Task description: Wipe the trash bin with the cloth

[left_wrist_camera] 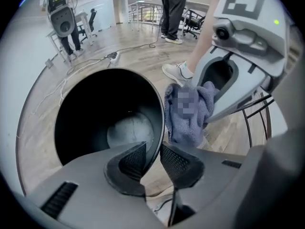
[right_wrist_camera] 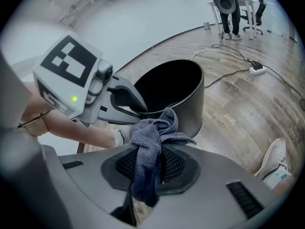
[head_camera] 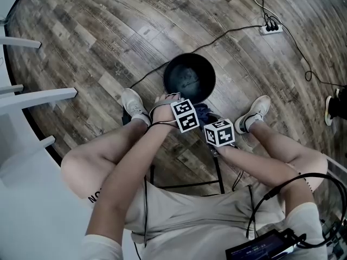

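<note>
Seated over the wooden floor (head_camera: 108,37), I steady the black trash bin (head_camera: 190,80) between my feet. My left hand-held gripper (left_wrist_camera: 151,163) is clamped on the near rim, with the thin wall running down between its two pads. My right hand-held gripper (right_wrist_camera: 150,163) is closed on a blue-grey cloth (right_wrist_camera: 152,132); one end bunches out ahead of the pads and the other hangs below them. The bin stands with its mouth up toward me, so its long axis runs roughly floor to head, though I cannot tell whether it is tipped a little. From the cloth hand the bin lies straight ahead and slightly to the left. The bunched end sits just beside the near outer wall, below the rim and to the right of the pinched spot; whether it touches the wall I cannot tell. The left hand is the nearer one but it is busy holding, so I judge the wipe falls to the right: a short push forward should bring the cloth onto the wall.
</note>
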Action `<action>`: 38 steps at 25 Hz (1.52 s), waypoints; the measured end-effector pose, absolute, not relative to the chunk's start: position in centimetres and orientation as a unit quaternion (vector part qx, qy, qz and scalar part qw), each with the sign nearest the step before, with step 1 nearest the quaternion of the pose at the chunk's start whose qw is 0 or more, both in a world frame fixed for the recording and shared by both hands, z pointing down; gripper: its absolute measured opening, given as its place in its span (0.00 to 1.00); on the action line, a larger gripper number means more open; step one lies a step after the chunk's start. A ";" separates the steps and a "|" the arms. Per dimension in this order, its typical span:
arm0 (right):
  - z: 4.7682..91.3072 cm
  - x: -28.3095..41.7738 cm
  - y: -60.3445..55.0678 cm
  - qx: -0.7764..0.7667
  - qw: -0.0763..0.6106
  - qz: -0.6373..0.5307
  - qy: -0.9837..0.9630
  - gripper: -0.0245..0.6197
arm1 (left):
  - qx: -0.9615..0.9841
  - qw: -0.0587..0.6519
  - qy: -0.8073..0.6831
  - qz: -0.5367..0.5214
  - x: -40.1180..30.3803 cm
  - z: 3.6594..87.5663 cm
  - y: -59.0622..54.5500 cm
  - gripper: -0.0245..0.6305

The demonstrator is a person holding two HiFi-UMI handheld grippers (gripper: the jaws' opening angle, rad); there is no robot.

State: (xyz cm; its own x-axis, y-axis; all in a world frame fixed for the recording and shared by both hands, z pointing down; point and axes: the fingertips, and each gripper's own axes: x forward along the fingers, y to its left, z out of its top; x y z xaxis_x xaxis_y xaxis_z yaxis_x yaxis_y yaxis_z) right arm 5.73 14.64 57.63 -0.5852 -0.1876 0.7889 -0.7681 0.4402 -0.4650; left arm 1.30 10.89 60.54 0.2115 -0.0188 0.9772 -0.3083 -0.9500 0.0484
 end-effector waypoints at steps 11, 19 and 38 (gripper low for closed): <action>59.8 4.0 12.7 0.324 0.326 0.435 -0.774 0.16 | 0.778 0.060 -0.078 0.620 0.8 60.6 11.0 0.18; 63.6 2.8 12.6 0.324 0.333 0.438 -0.769 0.16 | 0.785 0.038 -0.074 0.613 0.9 60.4 10.8 0.17; 75.2 2.1 13.0 0.335 0.395 0.431 -0.739 0.16 | 0.778 0.036 -0.076 0.623 0.9 60.3 10.6 0.17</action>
State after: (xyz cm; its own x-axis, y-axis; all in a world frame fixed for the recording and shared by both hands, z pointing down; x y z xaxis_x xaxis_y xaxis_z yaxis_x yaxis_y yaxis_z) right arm 2.07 12.97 75.16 -0.4638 -0.1540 0.8724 -0.8352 0.4045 -0.3726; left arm 0.93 10.62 60.32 0.2133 -0.0732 0.9742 -0.1631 -0.9859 -0.0384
